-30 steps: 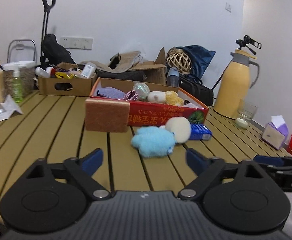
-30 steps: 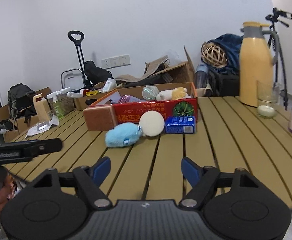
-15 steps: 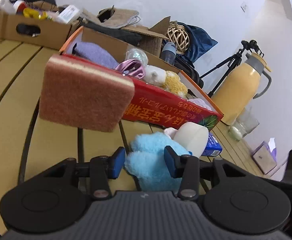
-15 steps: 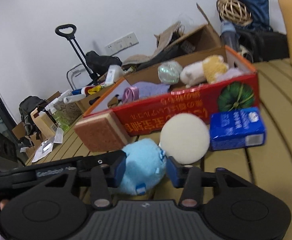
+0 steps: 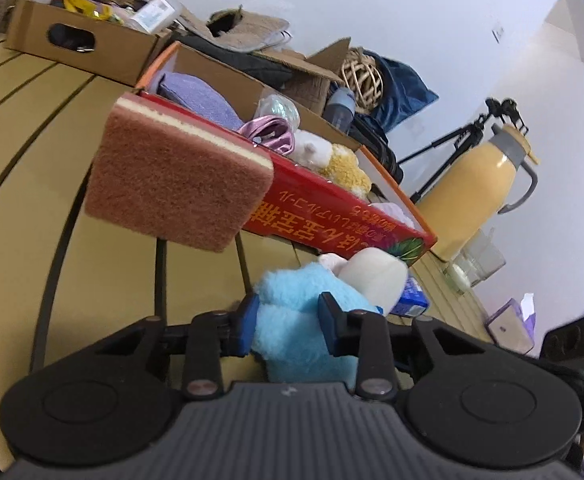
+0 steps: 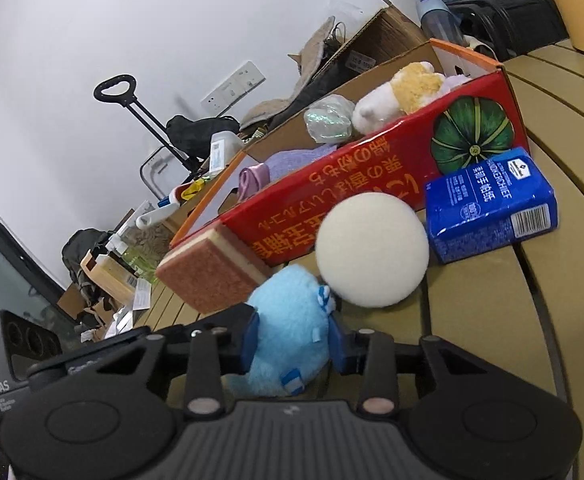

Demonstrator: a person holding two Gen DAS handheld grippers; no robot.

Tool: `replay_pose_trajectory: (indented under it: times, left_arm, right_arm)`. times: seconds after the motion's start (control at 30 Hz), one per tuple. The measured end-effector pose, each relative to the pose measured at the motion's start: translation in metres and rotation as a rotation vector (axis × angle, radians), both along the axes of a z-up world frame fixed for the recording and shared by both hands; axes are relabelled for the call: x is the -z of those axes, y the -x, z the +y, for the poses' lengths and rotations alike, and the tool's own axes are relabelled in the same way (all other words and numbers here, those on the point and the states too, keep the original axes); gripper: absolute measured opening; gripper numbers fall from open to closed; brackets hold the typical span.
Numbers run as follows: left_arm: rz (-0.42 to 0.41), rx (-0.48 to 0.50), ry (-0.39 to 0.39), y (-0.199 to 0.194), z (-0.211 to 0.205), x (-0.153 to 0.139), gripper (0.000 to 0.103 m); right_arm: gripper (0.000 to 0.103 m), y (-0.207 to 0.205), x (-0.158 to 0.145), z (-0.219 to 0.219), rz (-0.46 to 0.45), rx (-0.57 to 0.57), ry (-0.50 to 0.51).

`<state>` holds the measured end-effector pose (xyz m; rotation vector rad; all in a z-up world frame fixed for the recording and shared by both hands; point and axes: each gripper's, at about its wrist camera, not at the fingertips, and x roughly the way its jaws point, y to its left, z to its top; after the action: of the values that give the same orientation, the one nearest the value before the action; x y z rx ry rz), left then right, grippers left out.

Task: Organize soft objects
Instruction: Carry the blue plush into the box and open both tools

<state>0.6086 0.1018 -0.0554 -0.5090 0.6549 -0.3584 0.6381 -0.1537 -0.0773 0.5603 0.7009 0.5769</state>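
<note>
Both claws (image 5: 288, 323) (image 6: 293, 344) just closed on blue plush (image 5: 292, 344), red box (image 6: 371, 184) full of soft toys (image 6: 399, 92).

Blue plush toy (image 5: 292, 320) (image 6: 292, 328) on the slatted surface (image 5: 104, 264), near side of the red box (image 6: 371, 184). Cream round puff (image 6: 371, 250) touching it; brown sponge (image 5: 176, 176) leaning on the box's left end. Blue tissue pack (image 6: 491, 204) right.

The left hand-held gripper (image 5: 288, 322) points slightly downward toward 12 o'clock; its jaws have just been closing and press the blue plush toy (image 5: 295, 320). The right hand-held gripper (image 6: 293, 342) clamps it likewise.
</note>
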Motion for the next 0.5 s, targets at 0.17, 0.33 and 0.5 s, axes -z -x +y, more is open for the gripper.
replay_pose_trajectory:
  times: [0.17, 0.33, 0.5]
  left_arm:
    - [-0.025, -0.032, 0.048, 0.05, 0.001, -0.02, 0.032]
    - [-0.084, -0.029, 0.036, 0.091, -0.01, -0.045, 0.032]
    - [-0.121, -0.013, 0.032, 0.099, -0.023, -0.062, 0.032]
  right_arm:
    - [0.032, 0.044, -0.022, -0.003, -0.062, 0.011, -0.005]
    - [0.032, 0.093, -0.046, -0.014, -0.121, 0.01, -0.019]
    - [0.032, 0.118, -0.063, -0.028, -0.165, 0.025, -0.031]
